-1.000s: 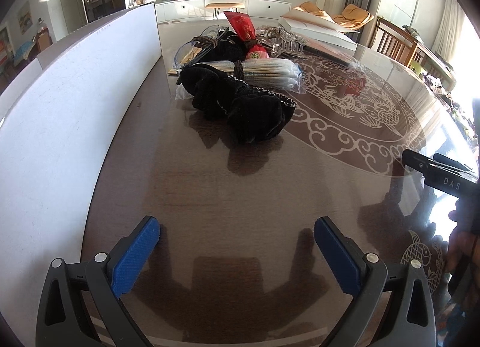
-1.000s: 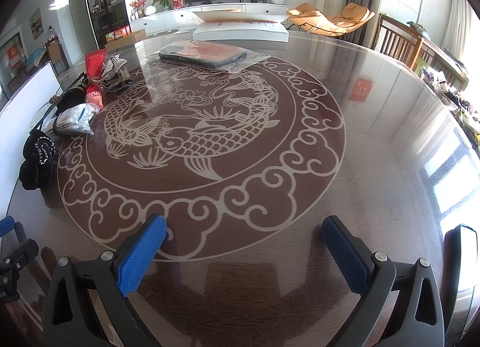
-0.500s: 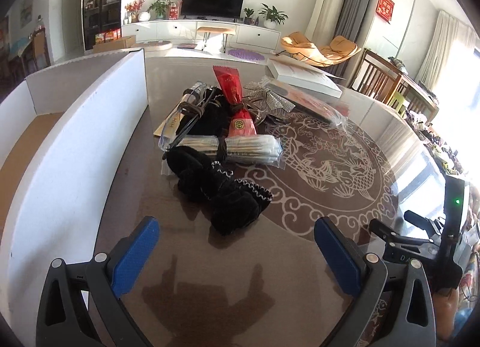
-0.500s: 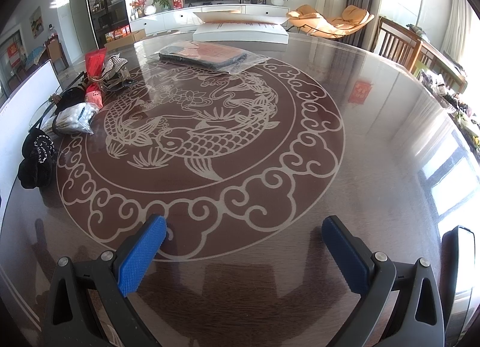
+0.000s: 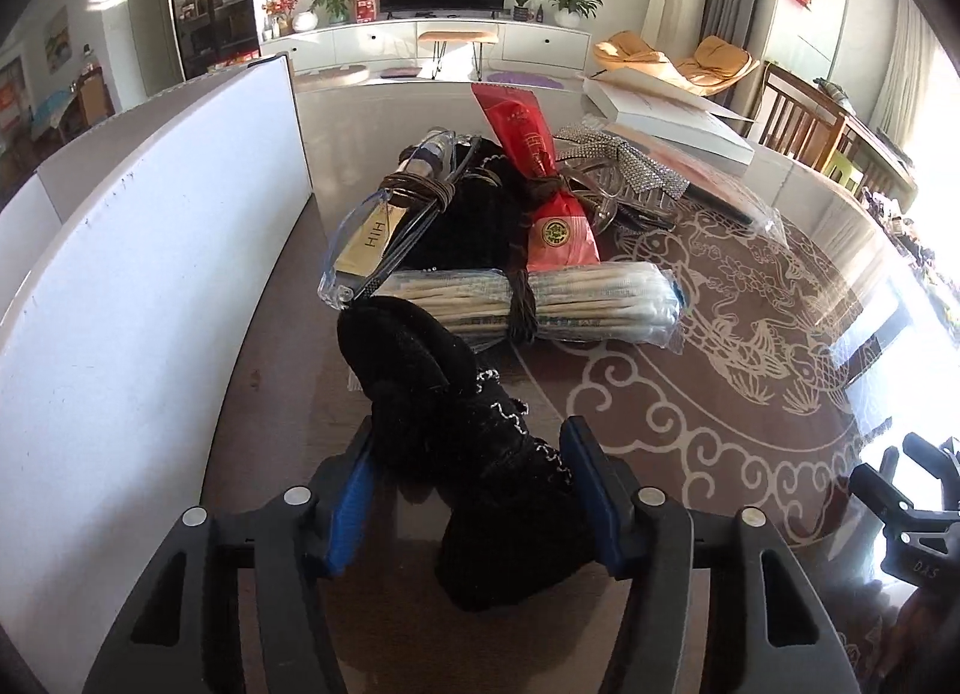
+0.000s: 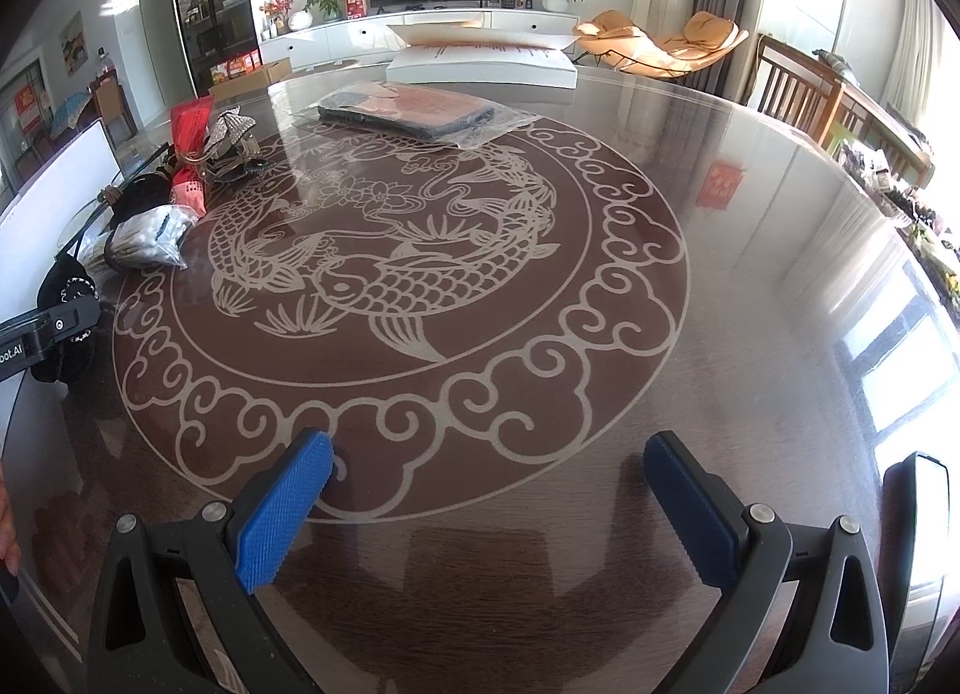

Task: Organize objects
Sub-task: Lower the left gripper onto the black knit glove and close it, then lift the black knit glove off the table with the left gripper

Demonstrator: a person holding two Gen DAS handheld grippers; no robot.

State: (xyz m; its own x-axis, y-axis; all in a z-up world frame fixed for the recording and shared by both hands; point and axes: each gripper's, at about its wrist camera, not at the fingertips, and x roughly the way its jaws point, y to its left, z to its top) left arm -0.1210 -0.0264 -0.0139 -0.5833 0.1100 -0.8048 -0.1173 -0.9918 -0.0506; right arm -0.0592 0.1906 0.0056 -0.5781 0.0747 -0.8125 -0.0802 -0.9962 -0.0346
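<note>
A black fabric item with white trim [image 5: 474, 442] lies on the brown glass table, nearest of a pile. My left gripper [image 5: 474, 484] is closed on it, both blue pads pressing its sides. Behind it lie a clear pack of cotton swabs [image 5: 540, 304], a red packet [image 5: 540, 178], clear safety glasses [image 5: 384, 232] and a sparkly bow [image 5: 624, 166]. My right gripper [image 6: 486, 496] is open and empty over the table's near edge. The pile shows at the left of the right wrist view [image 6: 156, 214].
A white box wall [image 5: 132, 304] stands close on the left of the pile. A white flat box [image 6: 480, 64] and a bagged flat package [image 6: 420, 112] lie at the far side of the table. Wooden chairs [image 6: 798, 94] stand at the right.
My left gripper moved forward to the black fabric item and closed on it. The right gripper has stayed in place and open.
</note>
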